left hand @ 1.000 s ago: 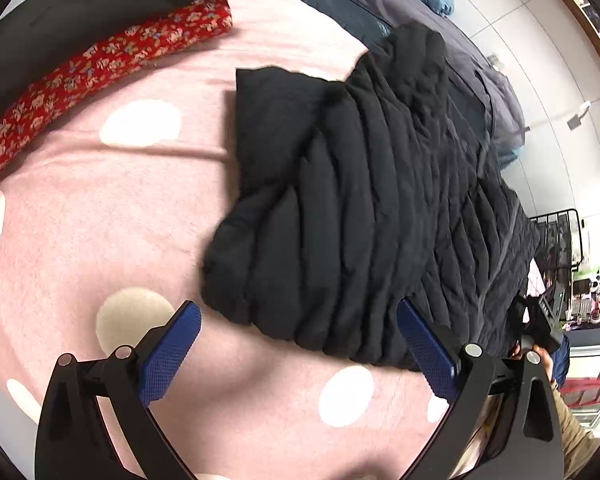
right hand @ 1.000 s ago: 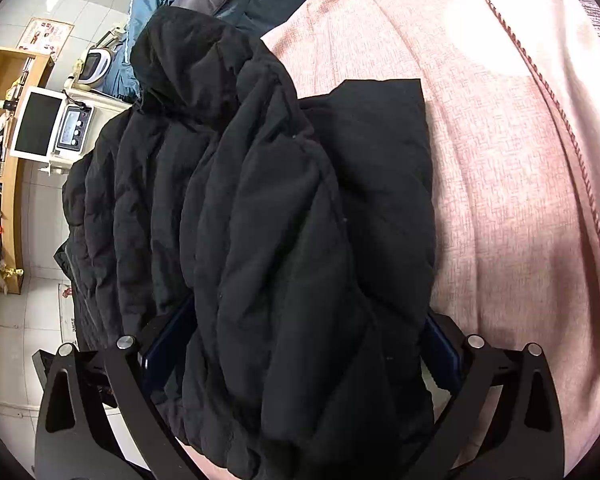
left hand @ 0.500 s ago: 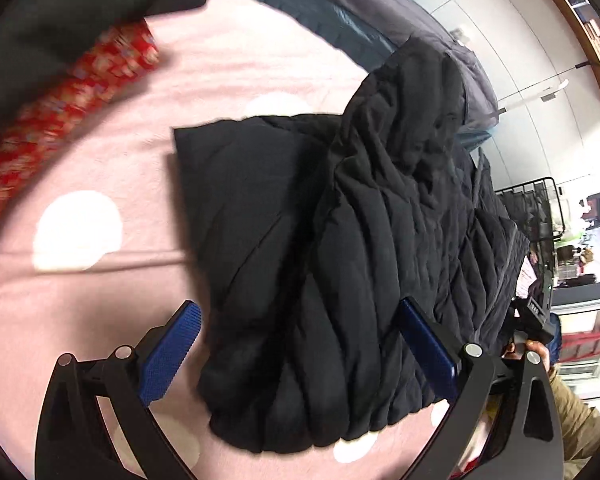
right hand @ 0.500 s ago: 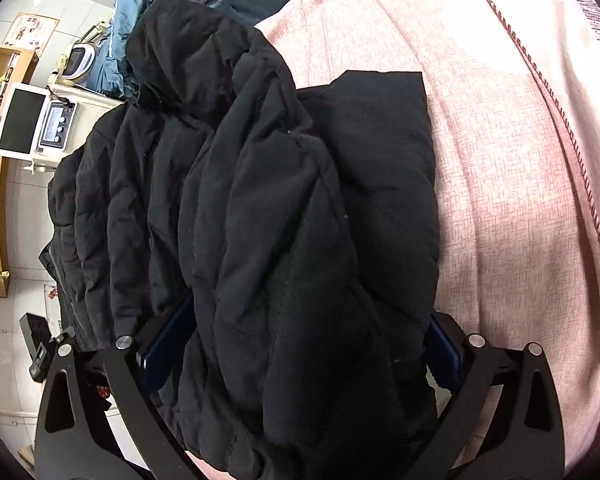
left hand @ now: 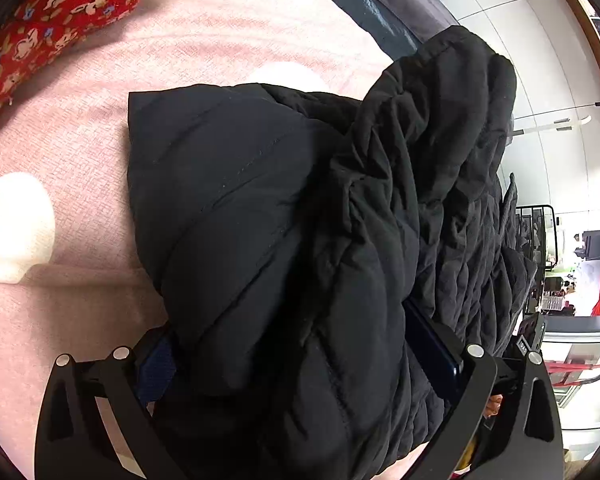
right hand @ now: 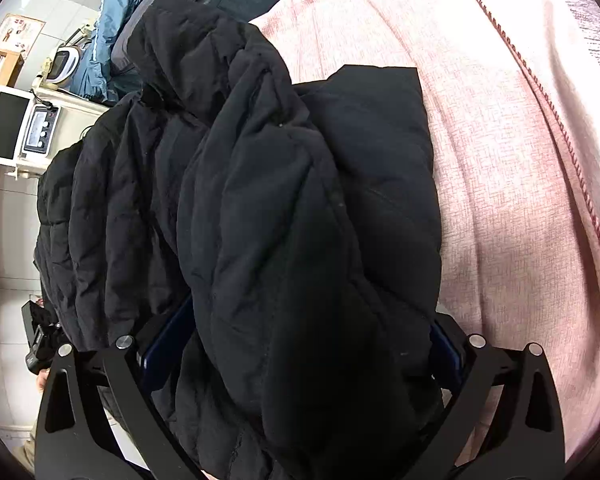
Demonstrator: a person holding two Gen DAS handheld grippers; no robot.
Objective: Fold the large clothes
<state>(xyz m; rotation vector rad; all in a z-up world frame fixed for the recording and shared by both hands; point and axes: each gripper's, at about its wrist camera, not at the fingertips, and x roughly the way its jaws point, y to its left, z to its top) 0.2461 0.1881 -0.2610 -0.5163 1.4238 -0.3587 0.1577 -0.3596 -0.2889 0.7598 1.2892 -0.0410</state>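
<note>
Left hand-held gripper [left hand: 300, 364] moved in, now straddling black quilted puffer jacket [left hand: 300, 240] on pink dotted bedspread [left hand: 80, 300], unclamped; right hand-held gripper [right hand: 300, 354] likewise, grip uncertain

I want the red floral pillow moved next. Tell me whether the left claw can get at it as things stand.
Probably not yet. The left claw is full of the black jacket, and the red floral pillow lies beyond it across the pink blanket.
</note>
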